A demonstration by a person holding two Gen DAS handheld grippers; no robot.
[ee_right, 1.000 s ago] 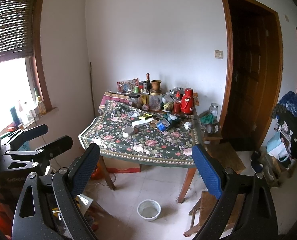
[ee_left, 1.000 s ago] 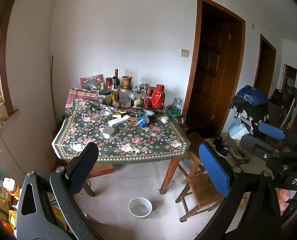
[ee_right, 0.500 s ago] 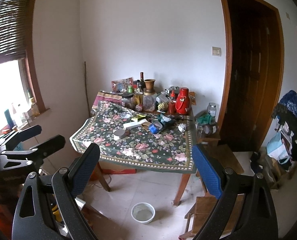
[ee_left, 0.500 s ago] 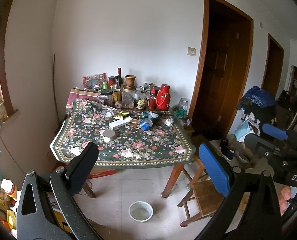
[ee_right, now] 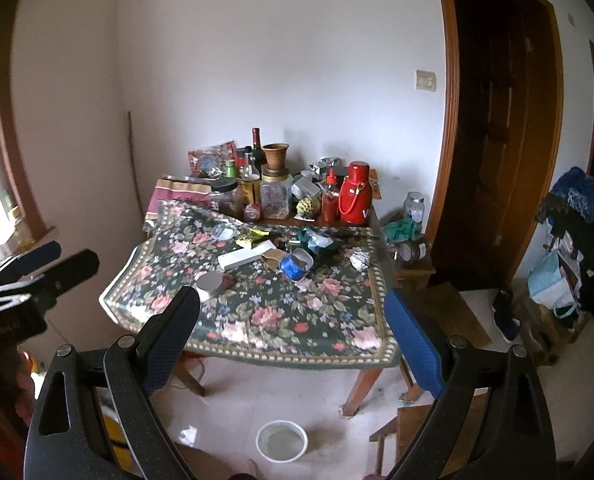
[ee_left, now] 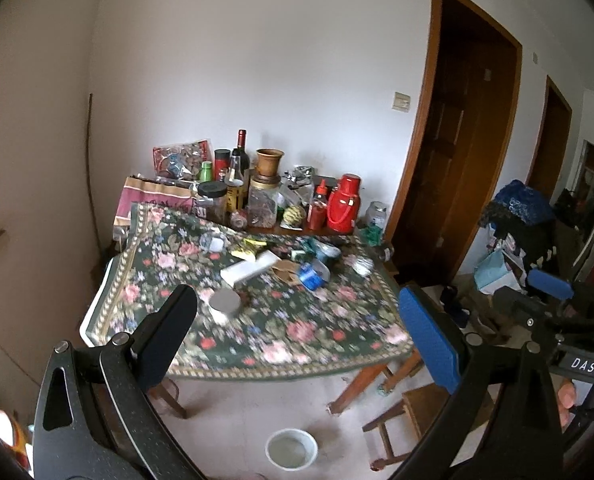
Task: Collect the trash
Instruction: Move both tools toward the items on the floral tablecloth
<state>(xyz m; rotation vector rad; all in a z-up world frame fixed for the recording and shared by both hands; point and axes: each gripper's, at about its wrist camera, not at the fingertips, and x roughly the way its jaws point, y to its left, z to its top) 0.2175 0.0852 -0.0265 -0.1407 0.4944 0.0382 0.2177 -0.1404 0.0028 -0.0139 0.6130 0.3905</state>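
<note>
Two grippers' jaws spread; table cluttered; bowl underneath

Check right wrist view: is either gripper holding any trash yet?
No. The right gripper and the left gripper both hang open and empty, short of the table where the crumpled foil lies.

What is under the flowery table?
A white bowl sits on the floor by the table, at its front edge. Wooden legs show too. Farther underneath is hidden by the hanging tablecloth.
</note>
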